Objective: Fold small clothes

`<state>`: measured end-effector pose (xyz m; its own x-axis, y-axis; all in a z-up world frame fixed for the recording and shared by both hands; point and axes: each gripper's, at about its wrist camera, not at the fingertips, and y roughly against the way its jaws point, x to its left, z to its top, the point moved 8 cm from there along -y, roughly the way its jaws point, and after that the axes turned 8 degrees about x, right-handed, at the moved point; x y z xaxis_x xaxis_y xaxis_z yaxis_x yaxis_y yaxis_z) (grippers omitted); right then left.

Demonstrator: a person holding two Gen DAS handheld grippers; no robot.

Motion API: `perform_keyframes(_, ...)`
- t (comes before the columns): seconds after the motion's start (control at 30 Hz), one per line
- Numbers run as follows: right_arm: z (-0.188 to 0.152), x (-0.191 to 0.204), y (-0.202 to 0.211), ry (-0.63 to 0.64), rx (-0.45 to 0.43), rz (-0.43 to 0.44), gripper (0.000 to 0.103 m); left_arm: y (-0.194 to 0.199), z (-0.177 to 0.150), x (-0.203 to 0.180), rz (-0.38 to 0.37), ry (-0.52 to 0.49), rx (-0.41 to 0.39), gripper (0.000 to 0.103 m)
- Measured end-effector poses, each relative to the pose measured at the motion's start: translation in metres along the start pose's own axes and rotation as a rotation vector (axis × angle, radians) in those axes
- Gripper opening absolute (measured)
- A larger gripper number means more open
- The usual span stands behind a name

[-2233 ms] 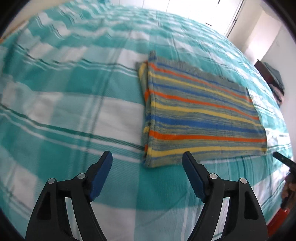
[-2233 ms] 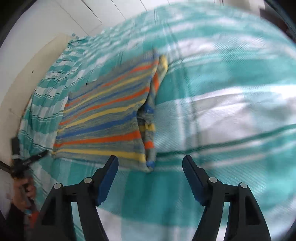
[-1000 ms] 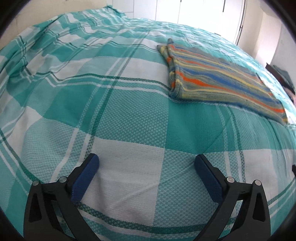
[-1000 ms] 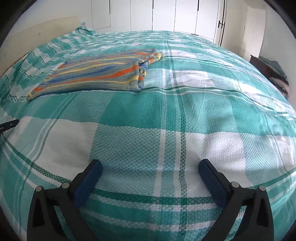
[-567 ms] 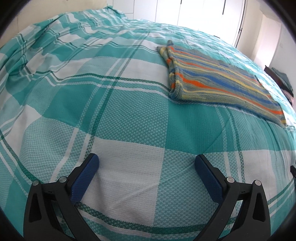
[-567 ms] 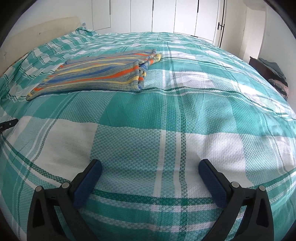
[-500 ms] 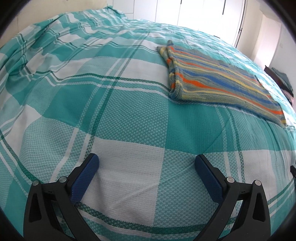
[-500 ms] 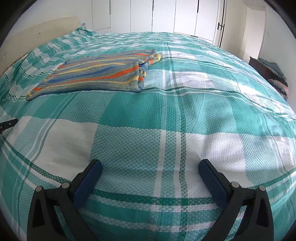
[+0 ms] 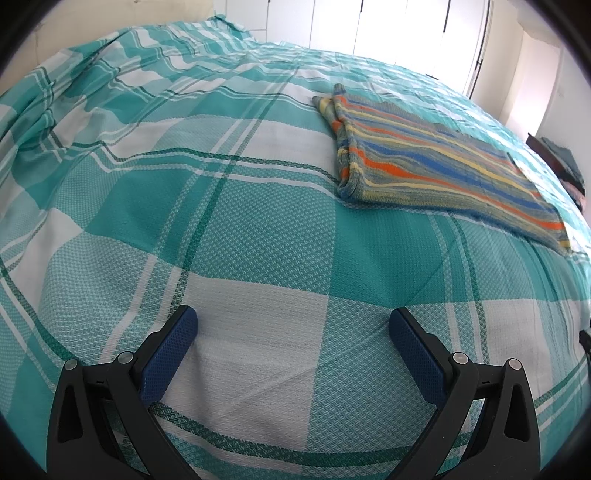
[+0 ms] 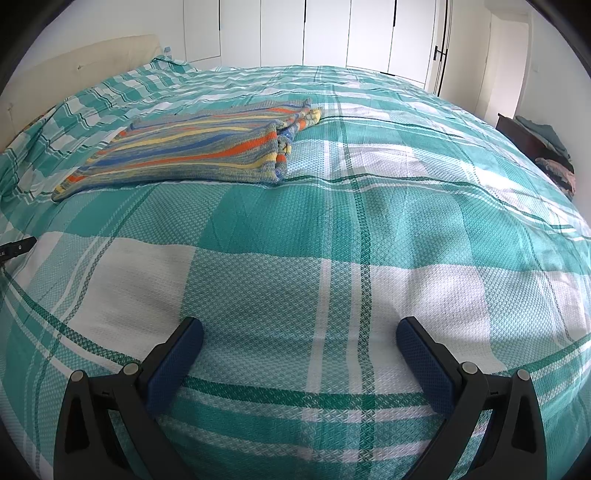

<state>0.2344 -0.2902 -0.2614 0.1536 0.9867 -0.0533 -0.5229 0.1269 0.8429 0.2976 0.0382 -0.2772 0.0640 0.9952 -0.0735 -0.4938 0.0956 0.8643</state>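
Note:
A folded striped garment (image 9: 436, 173), in blue, orange, yellow and grey bands, lies flat on the teal and white checked bedspread (image 9: 229, 229). In the left wrist view it is far ahead and to the right. In the right wrist view the garment (image 10: 199, 147) is far ahead and to the left. My left gripper (image 9: 293, 326) is open and empty, low over the bedspread near its front edge. My right gripper (image 10: 300, 334) is open and empty, low over the bedspread (image 10: 369, 229).
White wardrobe doors (image 10: 332, 33) stand behind the bed. A dark side table with piled clothes (image 10: 543, 144) stands at the right. A beige headboard (image 10: 74, 62) is at the back left. The other gripper's tip (image 10: 16, 246) shows at the left edge.
Both grippers pulled back from the folded garment and dropped low over the bedspread, jaws opened wider. Over the last second nothing has moved.

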Motion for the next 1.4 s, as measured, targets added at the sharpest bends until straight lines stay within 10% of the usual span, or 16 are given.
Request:
perform_keyframes(0.83,0.0,0.0,0.0,-0.003,-0.004,0.001,0.103,-0.001,0.0,0.0,-0.004,0.004,0.003,0.102)
perform_keyframes(0.93,0.001,0.001,0.0,-0.002,0.012,-0.002,0.103,0.01,0.007,0.004,-0.122,0.064,0.048,0.101)
perform_keyframes(1.03,0.001,0.0,-0.001,-0.007,0.016,0.005,0.103,0.031,0.024,0.007,-0.431,0.263,-0.006,0.101)
perform_keyframes(1.13,0.002,0.0,-0.001,-0.001,0.026,-0.008,0.103,0.022,0.049,-0.012,-0.485,0.269,0.009,0.1)
perform_keyframes(1.23,0.008,0.002,0.001,0.013,0.11,-0.016,0.102,0.004,0.075,-0.031,-0.479,0.243,0.025,0.092)
perform_keyframes(1.3,0.026,0.011,0.016,0.035,0.158,0.01,0.084,-0.015,0.088,-0.031,-0.439,0.285,0.06,0.085)
perform_keyframes(1.4,0.082,0.048,0.042,0.121,0.13,0.081,0.079,-0.034,0.093,-0.03,-0.46,0.367,0.094,0.051)
